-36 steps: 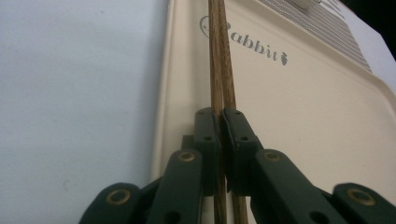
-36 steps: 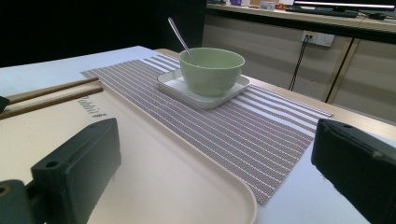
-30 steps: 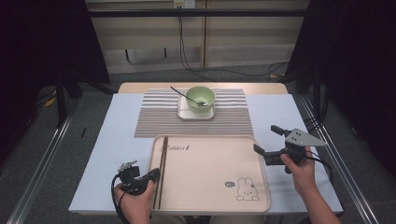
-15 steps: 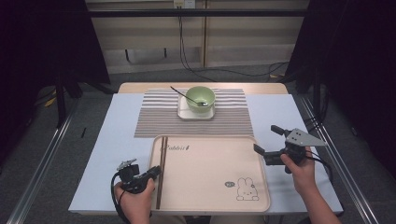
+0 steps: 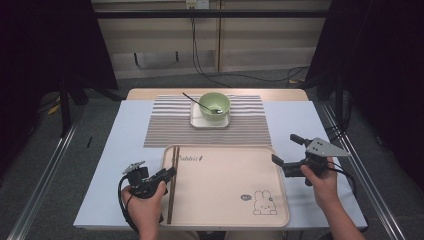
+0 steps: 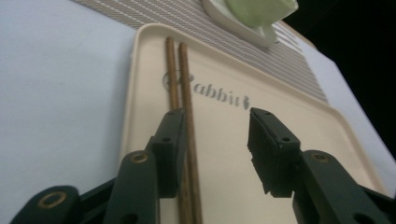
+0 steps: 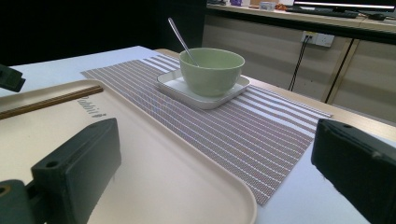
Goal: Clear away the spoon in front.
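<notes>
Two brown chopsticks [image 5: 173, 185] lie side by side along the left edge of the beige rabbit tray [image 5: 225, 185]. My left gripper [image 5: 167, 172] hovers low over their near half. In the left gripper view the chopsticks [image 6: 180, 79] run flat on the tray just inside one jaw. The left gripper [image 6: 217, 116] has just been opening, and its pads press on nothing. My right gripper [image 5: 285, 148] is open at the tray's right edge, nothing between its jaws. In the right gripper view it [image 7: 215, 154] faces a green bowl [image 7: 212, 70].
A striped placemat [image 5: 165, 125] lies beyond the tray. On it a white square plate [image 5: 210, 121] carries the green bowl [image 5: 215, 105] with a spoon [image 5: 192, 98] leaning out to the left. White table surface [image 5: 125, 135] flanks the tray on both sides.
The left gripper's jaws stand wider apart than before. The chopsticks stay flat on the tray's left side. The right hand has kept still.
</notes>
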The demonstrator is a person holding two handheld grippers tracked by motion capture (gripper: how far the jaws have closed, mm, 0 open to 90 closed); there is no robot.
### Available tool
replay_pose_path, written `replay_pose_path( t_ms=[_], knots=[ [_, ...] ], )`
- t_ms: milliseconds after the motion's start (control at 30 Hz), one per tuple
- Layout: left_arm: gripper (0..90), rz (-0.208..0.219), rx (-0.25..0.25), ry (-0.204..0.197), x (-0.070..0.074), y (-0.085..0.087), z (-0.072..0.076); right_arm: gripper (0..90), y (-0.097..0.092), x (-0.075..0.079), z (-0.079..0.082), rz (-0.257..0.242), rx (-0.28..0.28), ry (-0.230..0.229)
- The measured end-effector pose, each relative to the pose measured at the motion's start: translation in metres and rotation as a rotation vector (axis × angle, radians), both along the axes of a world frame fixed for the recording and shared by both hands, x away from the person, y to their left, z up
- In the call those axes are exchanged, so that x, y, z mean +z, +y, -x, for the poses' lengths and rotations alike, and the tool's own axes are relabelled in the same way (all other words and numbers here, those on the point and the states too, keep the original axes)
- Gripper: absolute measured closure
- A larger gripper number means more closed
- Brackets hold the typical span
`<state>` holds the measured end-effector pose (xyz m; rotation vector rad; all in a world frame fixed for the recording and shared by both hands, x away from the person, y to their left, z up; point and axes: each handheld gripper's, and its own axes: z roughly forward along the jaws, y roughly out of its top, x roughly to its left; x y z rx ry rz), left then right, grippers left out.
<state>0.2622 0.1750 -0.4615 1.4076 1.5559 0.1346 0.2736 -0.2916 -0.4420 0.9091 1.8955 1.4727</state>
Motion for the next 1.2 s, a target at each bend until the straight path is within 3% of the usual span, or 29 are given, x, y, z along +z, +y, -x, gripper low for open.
replay_pose_path(
  t_ms=[67,233,300,333,400,633,800,867,933,1200],
  knots=[
    [53.8,-0.020,-0.013,-0.007,0.003,-0.001,-0.003,1.2,0.000,0.000,0.000,0.001,-0.001,0.000],
    [44.3,-0.024,-0.035,-0.043,0.007,0.000,-0.011,1.2,-0.001,0.000,0.000,0.004,0.009,0.007],
    [36.6,-0.042,-0.043,-0.070,0.008,0.000,-0.016,1.2,0.000,0.000,0.000,0.001,0.000,0.001],
    [35.2,-0.019,-0.040,-0.061,0.009,0.000,-0.018,1.2,0.000,0.000,0.000,0.002,0.003,0.003],
    [31.7,-0.016,-0.047,-0.071,0.010,0.000,-0.022,1.2,0.001,0.000,0.000,-0.001,0.005,0.010],
    [20.7,-0.035,-0.069,-0.156,0.012,0.001,-0.037,1.2,0.000,0.000,0.001,0.010,0.013,0.011],
    [19.2,-0.048,-0.097,-0.174,0.012,-0.002,-0.049,1.2,0.000,-0.001,0.002,0.016,-0.002,0.007],
    [18.7,-0.033,-0.106,-0.165,0.011,-0.003,-0.053,1.2,0.000,-0.001,0.003,0.023,0.000,0.008],
    [18.0,-0.050,-0.120,-0.169,0.011,-0.004,-0.058,1.2,0.000,0.000,0.004,0.026,-0.002,0.001],
    [16.2,-0.026,-0.129,-0.187,0.018,-0.013,-0.072,1.2,-0.001,0.000,0.006,0.040,0.003,-0.001]
  ],
)
